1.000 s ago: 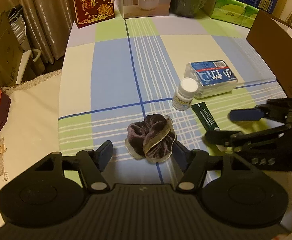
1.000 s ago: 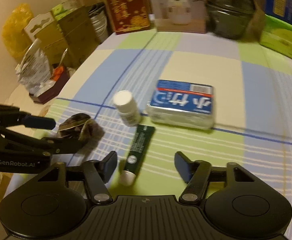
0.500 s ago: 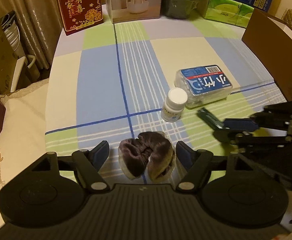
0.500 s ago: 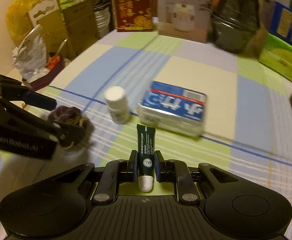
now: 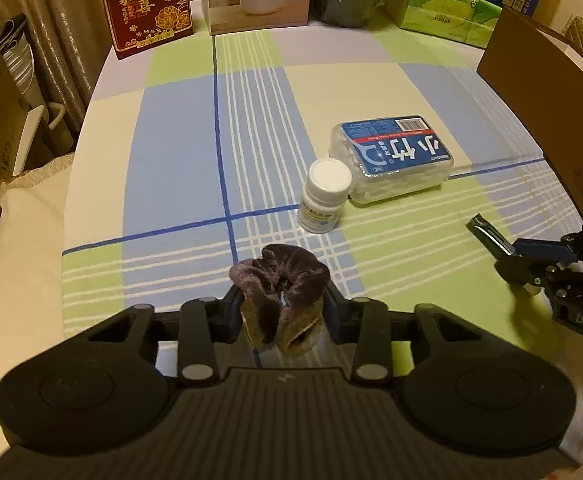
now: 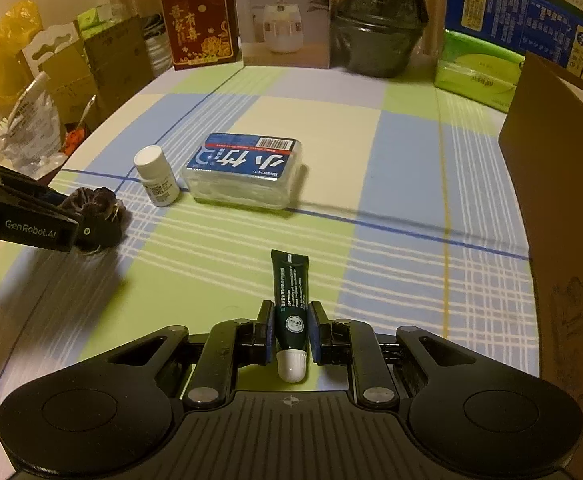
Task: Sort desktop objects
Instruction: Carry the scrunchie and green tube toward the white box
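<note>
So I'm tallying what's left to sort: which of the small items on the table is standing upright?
The white pill bottle, standing on its base beside the blue-labelled clear box. The box lies flat, and the green tube and dark scrunchie are held in claws.

A crumpled brown velvet scrunchie (image 5: 281, 298) sits squeezed between the closing left jaws. A dark green tube (image 6: 290, 308), white cap nearest the camera, lies gripped between the right jaws. Beyond both, a white pill bottle (image 5: 324, 195) stands upright just beside a clear blue-labelled box (image 5: 391, 158).
</note>
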The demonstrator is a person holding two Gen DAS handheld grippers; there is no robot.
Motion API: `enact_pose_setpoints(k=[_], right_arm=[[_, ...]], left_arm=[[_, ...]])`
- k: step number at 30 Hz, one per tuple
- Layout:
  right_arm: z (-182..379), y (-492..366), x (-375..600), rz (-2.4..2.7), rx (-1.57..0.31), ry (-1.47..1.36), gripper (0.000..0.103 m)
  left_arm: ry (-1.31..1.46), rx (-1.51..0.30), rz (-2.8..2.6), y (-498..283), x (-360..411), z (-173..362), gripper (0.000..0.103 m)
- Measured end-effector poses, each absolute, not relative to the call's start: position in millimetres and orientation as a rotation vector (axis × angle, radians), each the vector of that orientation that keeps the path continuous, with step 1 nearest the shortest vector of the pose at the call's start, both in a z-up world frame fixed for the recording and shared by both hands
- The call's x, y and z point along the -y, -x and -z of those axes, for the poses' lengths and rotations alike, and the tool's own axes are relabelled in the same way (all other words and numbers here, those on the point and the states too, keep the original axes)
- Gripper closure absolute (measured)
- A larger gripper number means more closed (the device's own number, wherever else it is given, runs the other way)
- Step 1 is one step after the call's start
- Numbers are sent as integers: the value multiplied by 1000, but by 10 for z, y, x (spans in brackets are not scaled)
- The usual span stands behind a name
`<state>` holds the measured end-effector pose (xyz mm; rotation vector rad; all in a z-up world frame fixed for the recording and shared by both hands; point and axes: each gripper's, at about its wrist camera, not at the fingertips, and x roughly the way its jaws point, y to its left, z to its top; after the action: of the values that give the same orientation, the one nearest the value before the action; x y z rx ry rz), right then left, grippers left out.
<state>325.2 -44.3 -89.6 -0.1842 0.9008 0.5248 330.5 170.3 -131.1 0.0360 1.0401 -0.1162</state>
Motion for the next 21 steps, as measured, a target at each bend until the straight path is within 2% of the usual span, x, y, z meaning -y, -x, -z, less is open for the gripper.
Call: enact_pose_setpoints(k=[1, 2, 6, 9, 11, 21], right_arm=[[897, -3261, 439, -527, -899, 183, 71], [902, -3274, 431, -522, -895, 189, 69], [924, -3294, 401, -521, -878, 214, 69], [931, -3286, 396, -530, -873, 223, 77], [922, -3262, 391, -542, -877, 231, 88], [881, -3072, 454, -574, -923, 237, 89]], left_arm=[[-40, -1042, 114, -3295, -1693, 1303, 71], [-44, -1043, 113, -3282, -1680, 1294, 71], [-36, -1053, 114, -3205, -1634, 1267, 73], [-38, -1059, 112, -3120, -1581, 1263, 74], [-36, -1062, 116, -3063, -1544, 1257, 74], [-26, -1055, 110, -2825, -1395, 1199, 75]])
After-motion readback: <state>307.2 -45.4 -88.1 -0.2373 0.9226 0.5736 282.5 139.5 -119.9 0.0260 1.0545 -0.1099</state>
